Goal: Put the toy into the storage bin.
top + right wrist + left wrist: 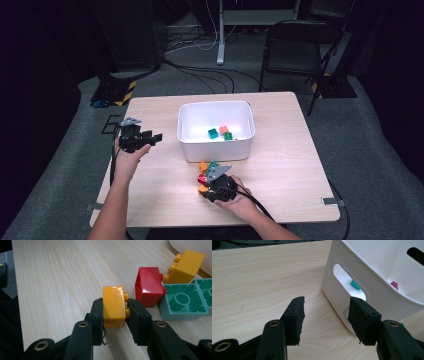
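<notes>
left gripper (150,138) spread, held idle near left edge of surface (280,175) | orange brick (114,305) pinched by right gripper (115,315) near front edge | brick judged light, rigid, glossy-slippery; flat sides best gripped

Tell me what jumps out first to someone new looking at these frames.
The right gripper is shut on a glossy orange plastic building brick at the near middle of the pale wooden table, with a red brick, another orange brick and a teal brick lying beside it. Behind them stands a white plastic bin with a few small bricks inside. The left gripper is open at the bin's left side.
</notes>
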Tool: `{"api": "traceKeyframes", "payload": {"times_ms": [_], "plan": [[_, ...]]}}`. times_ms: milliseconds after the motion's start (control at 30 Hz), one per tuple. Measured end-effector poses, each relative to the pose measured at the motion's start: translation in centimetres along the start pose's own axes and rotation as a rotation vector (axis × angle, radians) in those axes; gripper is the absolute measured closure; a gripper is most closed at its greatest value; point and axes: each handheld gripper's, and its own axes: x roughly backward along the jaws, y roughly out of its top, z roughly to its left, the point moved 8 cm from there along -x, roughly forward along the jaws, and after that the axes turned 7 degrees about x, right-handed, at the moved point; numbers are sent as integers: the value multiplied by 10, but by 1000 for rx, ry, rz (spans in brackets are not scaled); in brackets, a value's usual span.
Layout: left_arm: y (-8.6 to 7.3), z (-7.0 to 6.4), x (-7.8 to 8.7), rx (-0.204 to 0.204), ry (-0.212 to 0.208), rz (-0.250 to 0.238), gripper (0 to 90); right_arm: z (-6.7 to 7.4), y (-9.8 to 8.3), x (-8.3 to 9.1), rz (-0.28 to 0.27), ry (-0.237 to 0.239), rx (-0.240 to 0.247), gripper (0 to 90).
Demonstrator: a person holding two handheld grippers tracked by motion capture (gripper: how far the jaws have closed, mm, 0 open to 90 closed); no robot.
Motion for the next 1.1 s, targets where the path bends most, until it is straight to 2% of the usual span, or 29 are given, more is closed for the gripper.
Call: {"api": "traceKeyframes", "payload": {"times_ms": [167, 233, 267, 633, 1100], "plan": [[0, 0, 0, -1, 0, 1, 461, 3, 4, 4, -11, 6, 14, 669], [0, 0, 0, 0, 1, 1, 462, 3, 7, 8, -19, 7, 3, 669], [0, 0, 0, 0, 1, 1, 462, 1, 8, 10, -24, 4, 12, 669], [0, 0, -1, 1, 0, -1, 462, -8, 9, 24, -36, -2, -15, 669], [0, -1, -1, 1, -1, 0, 462, -22, 18, 51, -82, -52, -64, 670]]}}
